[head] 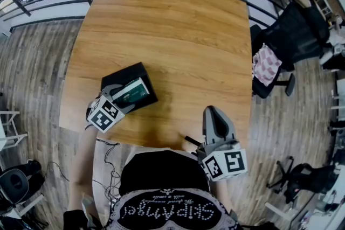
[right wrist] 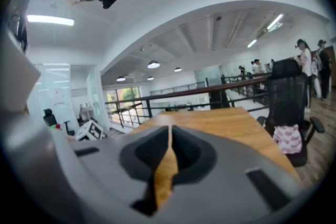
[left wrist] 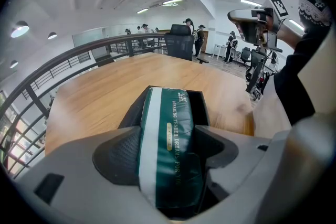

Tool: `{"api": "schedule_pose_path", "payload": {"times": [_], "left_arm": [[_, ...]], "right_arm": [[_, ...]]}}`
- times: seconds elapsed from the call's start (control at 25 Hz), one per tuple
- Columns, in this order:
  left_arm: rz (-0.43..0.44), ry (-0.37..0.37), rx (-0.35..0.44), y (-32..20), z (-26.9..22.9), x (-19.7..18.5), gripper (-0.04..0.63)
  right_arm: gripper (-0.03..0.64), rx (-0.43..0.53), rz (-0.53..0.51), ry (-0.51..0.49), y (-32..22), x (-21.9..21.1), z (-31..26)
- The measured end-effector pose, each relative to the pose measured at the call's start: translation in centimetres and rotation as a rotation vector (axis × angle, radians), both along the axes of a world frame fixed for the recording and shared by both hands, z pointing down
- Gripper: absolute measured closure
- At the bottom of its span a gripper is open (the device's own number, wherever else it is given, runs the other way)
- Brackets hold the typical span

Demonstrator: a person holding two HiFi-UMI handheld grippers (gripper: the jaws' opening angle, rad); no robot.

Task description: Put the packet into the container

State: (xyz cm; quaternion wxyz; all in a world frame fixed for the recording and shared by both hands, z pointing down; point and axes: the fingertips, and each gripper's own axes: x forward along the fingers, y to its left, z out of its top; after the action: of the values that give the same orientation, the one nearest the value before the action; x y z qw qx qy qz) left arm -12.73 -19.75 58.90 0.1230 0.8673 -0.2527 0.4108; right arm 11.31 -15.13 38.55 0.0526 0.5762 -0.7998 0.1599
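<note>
right gripper [right wrist: 169,131]: fingers clenched together, nothing between, above near edge of light wooden table [head: 161,24]
left gripper [left wrist: 170,138]: fingers grasping dark green packet with white stripe [left wrist: 169,118]
packet: over open top of black square container [head: 141,70]
container: on table, near-left part

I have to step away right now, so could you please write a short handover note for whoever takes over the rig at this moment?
Left gripper: fingers shut on the green packet.
Right gripper: fingers together, empty, above the near edge of the wooden table.
The packet's far end sits in the open black container; whether it touches the bottom cannot be told.
Done: packet gripped and at the container.
Left: open the left fingers, leave the packet inside, withdraw.
</note>
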Motion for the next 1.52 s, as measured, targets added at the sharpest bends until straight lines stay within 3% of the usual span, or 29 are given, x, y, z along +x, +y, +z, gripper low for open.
{"api": "schedule_pose_path", "payload": {"times": [1.0,1.52], "left_arm": [[-0.022,-0.127,-0.100,-0.1,2.0,-0.1,0.249],[-0.022,-0.132,-0.083,-0.1,2.0,-0.1,0.247]], "right_arm": [[0.577,0.000,-0.015,-0.007,0.1,-0.8,0.1],[0.577,-0.002,-0.033,-0.001,0.3,-1.3,0.1]]}}
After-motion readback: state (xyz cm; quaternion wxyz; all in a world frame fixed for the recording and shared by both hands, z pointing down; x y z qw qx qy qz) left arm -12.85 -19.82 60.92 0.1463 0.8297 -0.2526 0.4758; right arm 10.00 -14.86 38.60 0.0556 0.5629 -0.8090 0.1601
